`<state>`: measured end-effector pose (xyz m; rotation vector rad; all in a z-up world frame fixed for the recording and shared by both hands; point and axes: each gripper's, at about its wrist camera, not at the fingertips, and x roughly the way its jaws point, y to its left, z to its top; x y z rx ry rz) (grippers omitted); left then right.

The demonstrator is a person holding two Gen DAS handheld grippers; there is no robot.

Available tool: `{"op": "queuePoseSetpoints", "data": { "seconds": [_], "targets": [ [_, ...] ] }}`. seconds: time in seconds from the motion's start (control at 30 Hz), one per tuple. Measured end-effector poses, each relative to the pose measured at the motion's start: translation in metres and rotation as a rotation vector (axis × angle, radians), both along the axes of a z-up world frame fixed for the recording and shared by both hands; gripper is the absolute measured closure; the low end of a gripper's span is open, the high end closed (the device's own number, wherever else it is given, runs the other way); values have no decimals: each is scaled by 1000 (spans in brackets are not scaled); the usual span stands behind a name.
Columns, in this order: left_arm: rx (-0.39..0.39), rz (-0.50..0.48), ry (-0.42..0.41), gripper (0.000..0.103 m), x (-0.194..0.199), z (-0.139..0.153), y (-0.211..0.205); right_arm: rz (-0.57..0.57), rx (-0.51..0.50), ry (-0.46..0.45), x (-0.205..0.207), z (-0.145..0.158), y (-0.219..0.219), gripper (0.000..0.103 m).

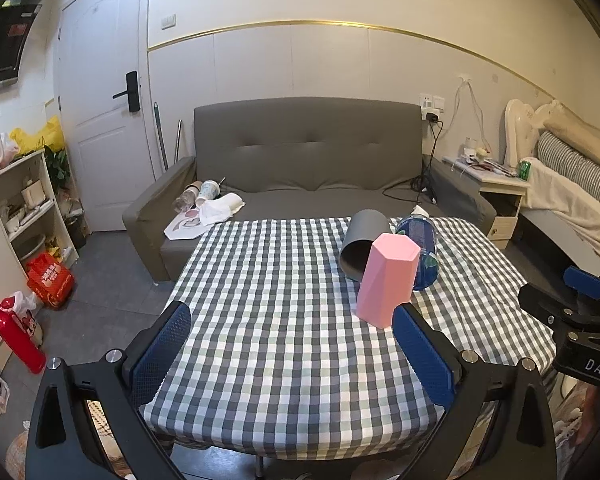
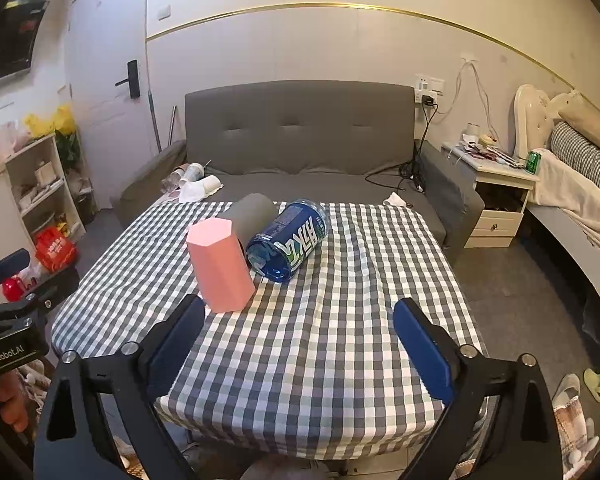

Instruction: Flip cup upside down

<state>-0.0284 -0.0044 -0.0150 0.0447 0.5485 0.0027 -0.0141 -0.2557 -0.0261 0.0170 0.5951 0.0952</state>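
The pink faceted cup (image 2: 220,265) is standing on the checkered tablecloth (image 2: 320,340), closed end up, just beyond the right gripper (image 2: 300,340)'s left fingertip. Both grippers are hanging spread wide, gripping nothing; the left gripper (image 1: 292,344)'s right fingertip is sitting beside the cup's base.

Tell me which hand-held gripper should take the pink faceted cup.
Probably left: the pink faceted cup stands just off the open left hand-held gripper's right fingertip, nearer than to the right one.
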Motion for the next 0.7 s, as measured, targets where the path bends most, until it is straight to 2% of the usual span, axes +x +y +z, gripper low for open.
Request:
{"op": "queuePoseSetpoints", "data": {
  "seconds": [0.2,0.7],
  "targets": [
    [2,7,3,0,1,1,0,-1,5,-11,-1,2,-1,1],
    [10,10,15,0,0,0,-1,-2,0,-18,-5,5,-3,0]
  ]
}}
